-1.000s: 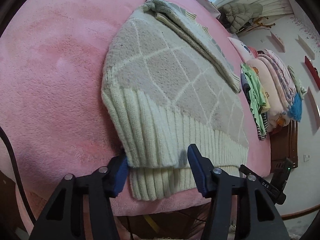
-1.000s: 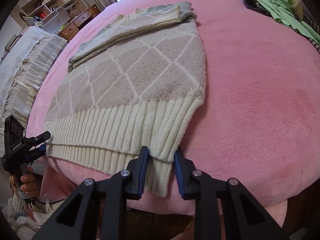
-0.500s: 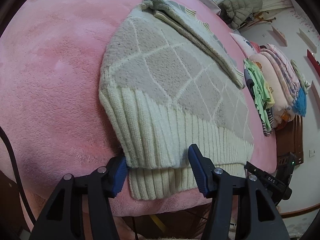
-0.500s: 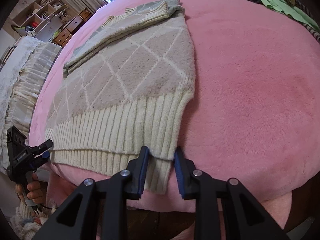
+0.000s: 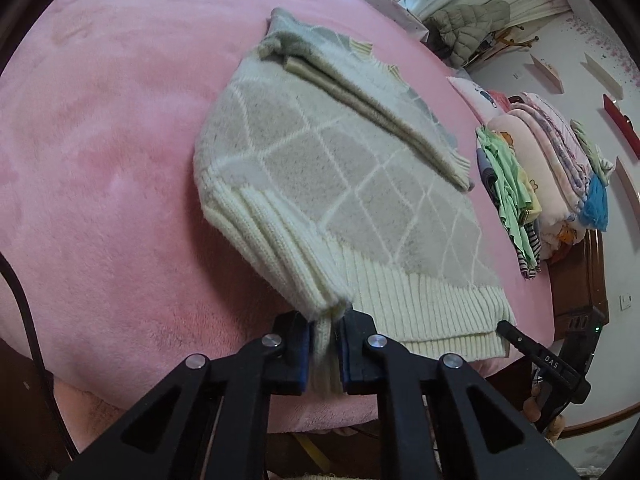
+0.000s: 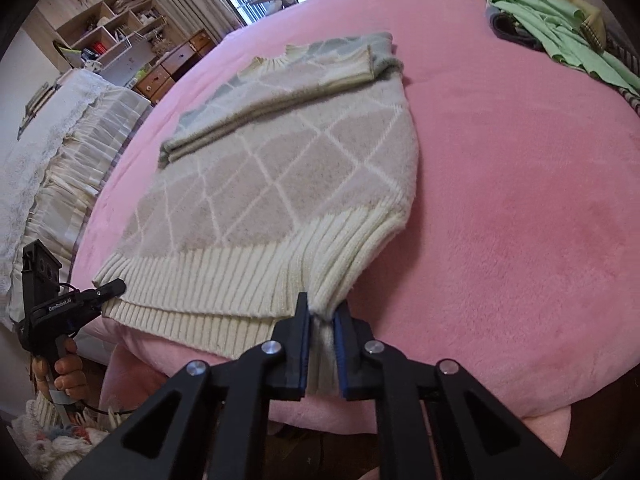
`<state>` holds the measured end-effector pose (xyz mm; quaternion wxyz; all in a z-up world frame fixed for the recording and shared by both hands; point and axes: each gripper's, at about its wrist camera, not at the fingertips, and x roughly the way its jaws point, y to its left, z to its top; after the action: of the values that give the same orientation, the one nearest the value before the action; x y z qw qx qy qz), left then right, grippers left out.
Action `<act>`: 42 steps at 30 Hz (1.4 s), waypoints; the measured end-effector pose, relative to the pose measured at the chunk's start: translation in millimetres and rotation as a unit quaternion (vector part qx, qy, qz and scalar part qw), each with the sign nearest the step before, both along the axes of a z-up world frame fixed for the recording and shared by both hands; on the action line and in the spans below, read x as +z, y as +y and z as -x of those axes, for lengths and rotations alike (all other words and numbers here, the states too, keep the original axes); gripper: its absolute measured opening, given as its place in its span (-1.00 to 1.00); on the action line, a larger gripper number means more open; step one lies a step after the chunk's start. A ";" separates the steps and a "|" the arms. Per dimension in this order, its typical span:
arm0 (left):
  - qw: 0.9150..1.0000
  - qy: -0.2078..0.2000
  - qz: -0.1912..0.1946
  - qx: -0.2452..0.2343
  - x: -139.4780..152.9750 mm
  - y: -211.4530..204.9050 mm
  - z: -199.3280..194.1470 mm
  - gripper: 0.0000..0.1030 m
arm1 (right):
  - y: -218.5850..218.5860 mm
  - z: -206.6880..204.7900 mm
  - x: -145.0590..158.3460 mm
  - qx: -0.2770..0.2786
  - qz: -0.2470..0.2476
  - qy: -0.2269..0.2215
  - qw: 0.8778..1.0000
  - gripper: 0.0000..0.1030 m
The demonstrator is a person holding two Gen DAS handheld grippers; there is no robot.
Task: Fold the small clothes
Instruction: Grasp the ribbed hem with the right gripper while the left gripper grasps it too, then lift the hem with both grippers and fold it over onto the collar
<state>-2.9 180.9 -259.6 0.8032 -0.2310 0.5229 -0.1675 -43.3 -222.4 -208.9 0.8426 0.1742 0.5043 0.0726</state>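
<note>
A cream and beige diamond-pattern knit sweater (image 5: 340, 168) lies on the pink bed, its sleeves folded across the chest. My left gripper (image 5: 325, 320) is shut on the near left corner of the ribbed hem, which is bunched and raised. In the right wrist view the sweater (image 6: 280, 168) spreads ahead, and my right gripper (image 6: 322, 312) pinches the hem's near right corner, its jaws still closing on the knit. Each view shows the other tool at the hem's far corner: the right gripper (image 5: 508, 326) and the left gripper (image 6: 100, 292), held by a hand.
The pink plush blanket (image 5: 100, 160) covers the whole bed. A stack of folded clothes (image 5: 540, 160) sits at the headboard side, with loose green garments (image 6: 552, 20) beside it. A white lace-covered bed (image 6: 40, 140) and wooden shelves (image 6: 100, 40) stand beyond the far edge.
Both grippers went from open around the hem to closed on its two corners. The corners have lifted a little and the ribbing now bunches between the pads.
</note>
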 end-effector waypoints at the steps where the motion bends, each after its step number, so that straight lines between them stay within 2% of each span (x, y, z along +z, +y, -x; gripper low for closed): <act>1: 1.000 -0.004 -0.006 -0.001 3.8 -1.9 -1.8 -0.83 | -0.2 -1.5 4.5 0.001 0.000 -0.007 1.000 -0.81; 5: 1.000 -0.002 -0.017 -0.002 8.6 -5.2 -6.1 -0.83 | 0.4 -4.8 13.4 0.006 0.004 -0.017 1.000 -0.81; 7: 1.000 0.013 -0.023 -0.005 3.1 -4.6 -7.2 -0.83 | 1.4 -5.8 12.5 0.008 0.009 -0.016 1.000 -0.81; 14: 0.998 0.069 0.006 0.009 -28.9 6.2 -5.3 -0.75 | 2.2 -4.4 -16.9 0.015 0.025 0.038 0.999 -0.81; 20: 0.996 0.084 0.027 0.012 -38.0 15.1 -0.7 -0.53 | 3.8 -4.4 -28.1 0.016 0.033 0.066 0.997 -0.70; 22: 0.996 0.087 0.035 0.014 -38.3 18.4 1.2 -0.37 | 2.9 -4.1 -28.2 0.014 0.032 0.069 0.997 -0.65; 26: 0.994 0.089 0.058 0.020 -42.5 23.3 1.5 -0.20 | -1.4 -4.8 -32.4 0.003 0.015 0.077 0.997 -0.59; 28: 0.993 0.094 0.066 0.022 -46.6 19.6 -2.2 -0.04 | -2.9 -5.7 -35.5 0.000 0.007 0.081 0.997 -0.57; 30: 0.993 0.091 0.069 0.019 -47.3 13.7 -7.0 0.09 | -3.5 -6.8 -38.1 -0.002 0.004 0.084 0.996 -0.56; 32: 0.995 0.082 0.062 0.013 -46.5 5.9 -11.2 0.10 | -3.1 -8.3 -39.2 -0.002 -0.001 0.084 0.996 -0.56; 33: 0.995 0.078 0.059 0.010 -45.1 3.8 -12.3 0.09 | -2.5 -8.9 -39.0 0.000 -0.003 0.083 0.997 -0.54; 34: 0.996 0.072 0.051 0.006 -43.4 0.7 -13.0 -0.15 | -1.9 -9.4 -39.0 0.003 -0.005 0.081 0.997 -0.53; 36: 0.997 0.061 0.041 0.002 -39.8 -1.9 -13.6 -0.80 | -0.4 -9.7 -37.6 0.008 -0.006 0.074 0.997 -0.68; 37: 0.997 0.062 0.043 0.003 -38.7 -1.5 -14.0 -0.80 | 0.2 -9.2 -36.0 0.011 -0.008 0.071 0.997 -0.77; 39: 0.998 0.053 0.034 0.011 -31.8 -1.4 -14.3 -0.82 | 2.5 -7.3 -28.6 0.014 0.004 0.056 0.998 -0.79; 42: 1.000 0.018 -0.001 0.001 -10.9 -8.4 -15.9 -0.83 | 6.6 -7.4 -11.4 0.021 0.014 0.025 0.999 -0.81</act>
<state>13.1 172.5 -270.5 0.7942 -0.2337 0.5372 -0.1615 -35.9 -215.7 -220.3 0.8301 0.1537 0.5301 0.0789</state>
